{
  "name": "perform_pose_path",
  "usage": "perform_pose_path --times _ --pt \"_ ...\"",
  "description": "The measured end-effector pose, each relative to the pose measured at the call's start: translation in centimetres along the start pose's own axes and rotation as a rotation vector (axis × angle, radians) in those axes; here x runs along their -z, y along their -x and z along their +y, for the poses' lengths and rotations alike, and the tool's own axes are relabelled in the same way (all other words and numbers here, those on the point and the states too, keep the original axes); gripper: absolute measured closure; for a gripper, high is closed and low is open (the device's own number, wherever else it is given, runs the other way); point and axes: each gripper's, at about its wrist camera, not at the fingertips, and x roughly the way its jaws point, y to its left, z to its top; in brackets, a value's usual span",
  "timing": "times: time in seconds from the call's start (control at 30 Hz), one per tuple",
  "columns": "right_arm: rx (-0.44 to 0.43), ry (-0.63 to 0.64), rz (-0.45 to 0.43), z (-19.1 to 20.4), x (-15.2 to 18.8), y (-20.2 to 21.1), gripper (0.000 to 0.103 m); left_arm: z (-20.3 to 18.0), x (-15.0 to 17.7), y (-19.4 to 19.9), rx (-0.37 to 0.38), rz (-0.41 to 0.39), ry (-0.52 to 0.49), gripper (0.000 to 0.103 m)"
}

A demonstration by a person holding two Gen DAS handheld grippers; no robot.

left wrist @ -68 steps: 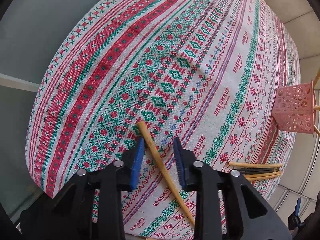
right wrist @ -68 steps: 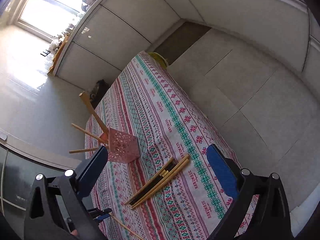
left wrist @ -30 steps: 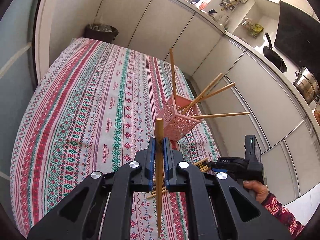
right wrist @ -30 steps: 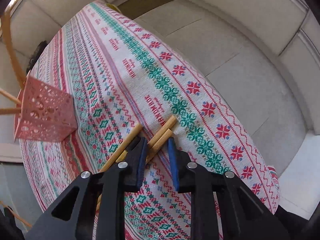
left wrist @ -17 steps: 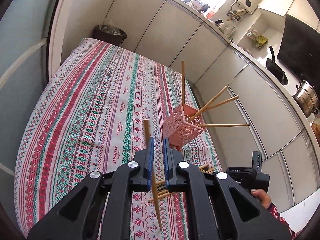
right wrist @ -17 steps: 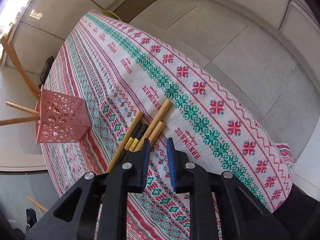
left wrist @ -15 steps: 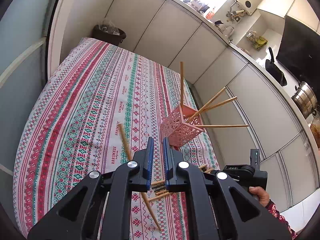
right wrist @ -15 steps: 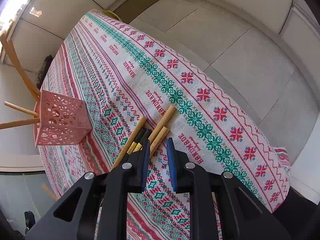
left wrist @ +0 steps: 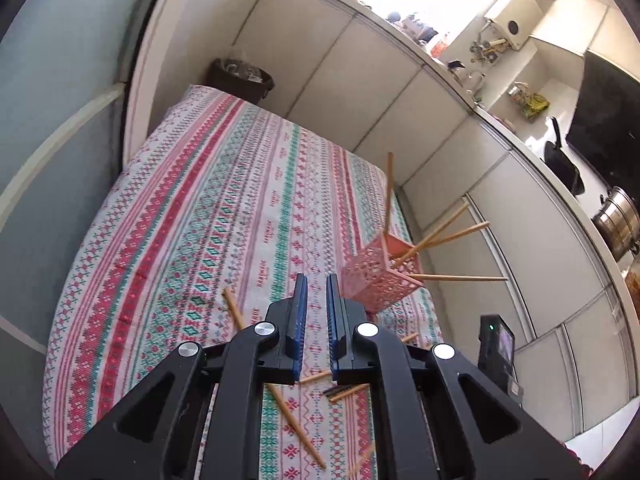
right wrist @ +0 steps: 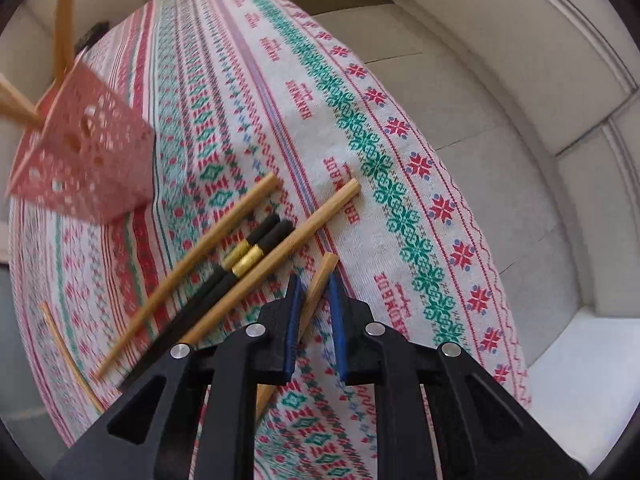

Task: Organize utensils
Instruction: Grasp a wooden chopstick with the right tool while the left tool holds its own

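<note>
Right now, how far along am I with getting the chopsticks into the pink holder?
Done: four chopsticks stand in the pink holder. In hand: the right gripper is closing around one wooden chopstick. Left: two more wooden chopsticks and a black pair beside it, plus a lone chopstick lying under the left gripper, which is shut and empty.

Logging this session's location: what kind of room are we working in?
Most likely a home kitchen: a countertop over plain cabinets carries a steel pot and a black pan, and the work is on a table under a patterned tablecloth.
</note>
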Motion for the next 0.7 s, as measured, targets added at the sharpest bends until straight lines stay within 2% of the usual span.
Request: perform_pose_path --times 0.07,0.13,0.23,0.3,0.37,0.43,0.5,0.6,0.67,0.7 --pt "0.004 0.040 0.046 -0.4 0.5 0.3 0.093 1.3 -0.5 -1.0 -0.075 0.045 0.021 0.094" --pt "0.007 0.089 0.086 -0.9 0.6 0.4 0.093 2.7 -1.2 -3.2 -0.131 0.147 0.033 0.080" --pt "0.022 0.152 0.117 -0.9 0.8 0.6 0.092 4.5 -0.9 -8.4 -0.114 0.370 0.108 0.073" --pt "0.019 0.145 0.136 -0.4 0.7 0.6 0.091 5.2 -0.5 -11.1 -0.140 0.449 0.149 0.073" --pt "0.003 0.142 0.145 0.0 -0.2 0.3 0.088 5.5 -0.5 -12.8 -0.207 0.464 0.148 0.073" --pt "-0.080 0.138 0.152 0.1 -1.4 -0.2 0.062 5.6 -1.1 -14.1 -0.243 0.471 0.148 0.073" --pt "-0.107 0.152 0.140 0.3 -1.5 -0.3 0.055 5.6 -1.6 -15.4 -0.292 0.482 0.142 0.073" --pt "-0.064 0.188 0.114 1.9 -0.8 -0.1 0.052 5.5 -1.6 -17.5 -0.374 0.525 0.122 0.073" --pt "-0.056 0.183 0.104 2.2 -0.1 0.1 0.052 4.7 -1.5 -17.8 -0.427 0.507 0.080 0.072" --pt "-0.058 0.182 0.102 2.4 0.0 0.2 0.051 4.2 -1.3 -18.1 -0.444 0.509 0.050 0.067"
